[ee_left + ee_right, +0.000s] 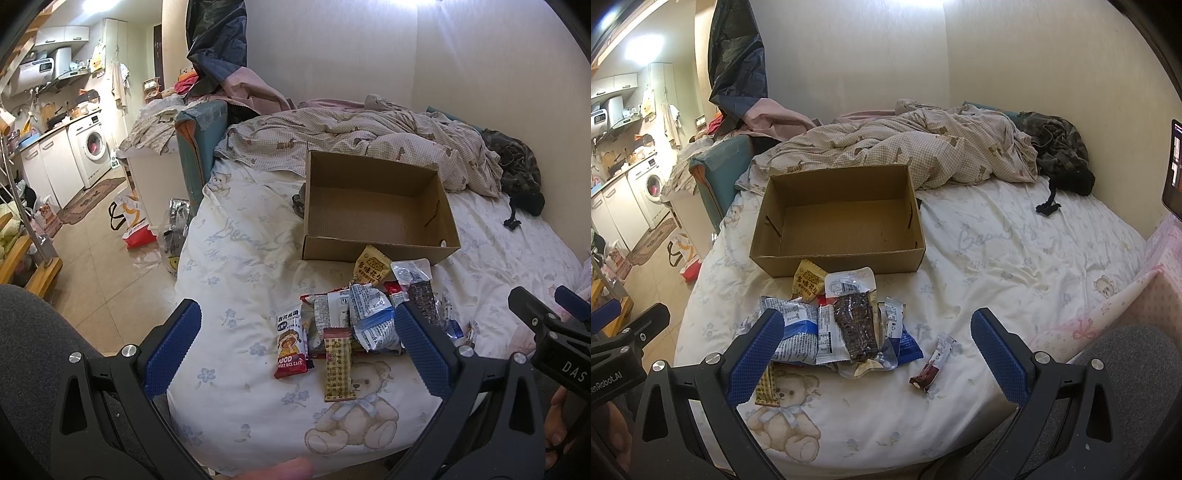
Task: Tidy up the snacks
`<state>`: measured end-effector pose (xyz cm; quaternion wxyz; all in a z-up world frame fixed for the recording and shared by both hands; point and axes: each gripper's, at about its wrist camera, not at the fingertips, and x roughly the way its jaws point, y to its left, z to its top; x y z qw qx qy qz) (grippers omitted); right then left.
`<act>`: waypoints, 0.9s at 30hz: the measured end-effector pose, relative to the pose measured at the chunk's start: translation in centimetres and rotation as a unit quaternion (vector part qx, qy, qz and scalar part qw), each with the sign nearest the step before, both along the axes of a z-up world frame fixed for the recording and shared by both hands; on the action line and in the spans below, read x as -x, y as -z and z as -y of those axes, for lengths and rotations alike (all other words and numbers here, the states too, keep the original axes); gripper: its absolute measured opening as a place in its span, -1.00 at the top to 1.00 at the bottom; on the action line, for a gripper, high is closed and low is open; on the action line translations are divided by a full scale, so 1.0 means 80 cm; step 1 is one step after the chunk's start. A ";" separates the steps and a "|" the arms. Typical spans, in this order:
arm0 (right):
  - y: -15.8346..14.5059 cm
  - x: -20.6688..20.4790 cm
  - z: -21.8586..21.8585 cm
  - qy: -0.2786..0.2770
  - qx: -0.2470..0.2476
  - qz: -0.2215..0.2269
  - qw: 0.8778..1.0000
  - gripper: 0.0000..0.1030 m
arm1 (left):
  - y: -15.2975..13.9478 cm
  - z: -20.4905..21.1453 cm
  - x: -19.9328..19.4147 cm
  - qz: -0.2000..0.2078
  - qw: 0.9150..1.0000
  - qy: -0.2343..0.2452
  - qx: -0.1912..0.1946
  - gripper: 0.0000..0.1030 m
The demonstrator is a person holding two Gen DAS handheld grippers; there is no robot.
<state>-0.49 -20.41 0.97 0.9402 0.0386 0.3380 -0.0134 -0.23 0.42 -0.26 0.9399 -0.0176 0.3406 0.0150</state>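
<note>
Both tools hang low over the near edge of the bed (1015,236). My left tool (299,347) is spread wide, nothing between its blue pads, and my right tool (877,350) is spread just as wide, holding nothing either.

Right under the left tool I see the teddy bear print (354,410) on the sheet, and on it a yellow checked bar (337,363) lying lengthwise. Just beside that, to the left, sits a red rice cake packet (291,345).

From the right wrist view, a small dark brown bar (932,363) lies by itself, apart from the heap, between my two pads.

A little further out is the snack pile (842,328): a blue and white bag (798,332) on the left, a clear pack of dark dried meat (856,326) lying on top in the middle, a white-labelled pouch (849,282) just behind it. A yellow peanut packet (809,282) leans at the back of the pile, touching the front wall of the box.

The cardboard box (834,260) stands open on the bed just behind the snacks, its floor bare.

Beyond it a checked quilt (905,147) is bunched up along the wall, with a camouflage garment (1056,147) at its right end.
</note>
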 end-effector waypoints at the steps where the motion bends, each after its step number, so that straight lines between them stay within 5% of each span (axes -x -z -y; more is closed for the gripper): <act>1: -0.001 -0.002 0.001 0.000 0.000 0.000 1.000 -1.00 | 0.000 0.000 0.000 0.001 1.000 0.000 0.000 -1.00; 27: 0.002 -0.003 0.002 -0.003 0.004 -0.003 1.000 -1.00 | 0.001 0.000 0.000 -0.002 1.000 0.001 0.000 -1.00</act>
